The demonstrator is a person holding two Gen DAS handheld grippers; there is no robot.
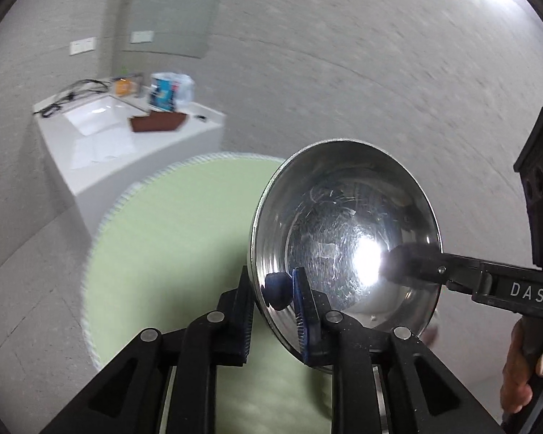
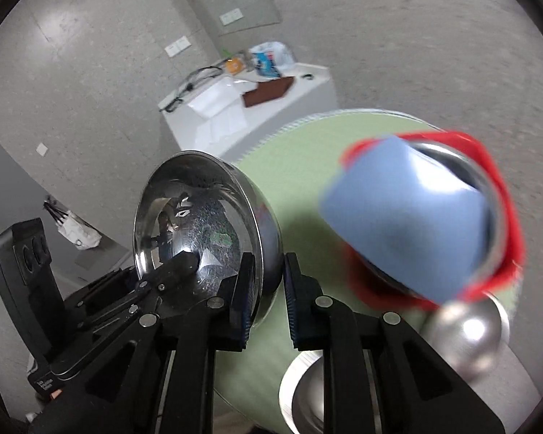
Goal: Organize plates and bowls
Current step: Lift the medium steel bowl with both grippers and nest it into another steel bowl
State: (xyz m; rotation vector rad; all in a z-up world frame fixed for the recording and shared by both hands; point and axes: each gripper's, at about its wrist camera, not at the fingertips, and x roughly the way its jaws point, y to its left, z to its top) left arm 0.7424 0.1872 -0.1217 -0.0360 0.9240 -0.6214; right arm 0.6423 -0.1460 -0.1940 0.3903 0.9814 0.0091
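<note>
The shiny round steel bowl [image 1: 345, 238] [image 2: 199, 224] hung tilted above the pale green round table [image 1: 170, 238] [image 2: 307, 166], gripped at opposite rims by two tools. The left gripper [image 1: 271, 316] was clamped on its near rim, and the right gripper [image 2: 266, 296] on the other rim. Two more steel bowls [image 2: 470, 336] lay upside down on the table, one cut off by a finger. A blurred blue block [image 2: 405, 217] covered a red-edged dish [image 2: 503, 195], hard to make out
</note>
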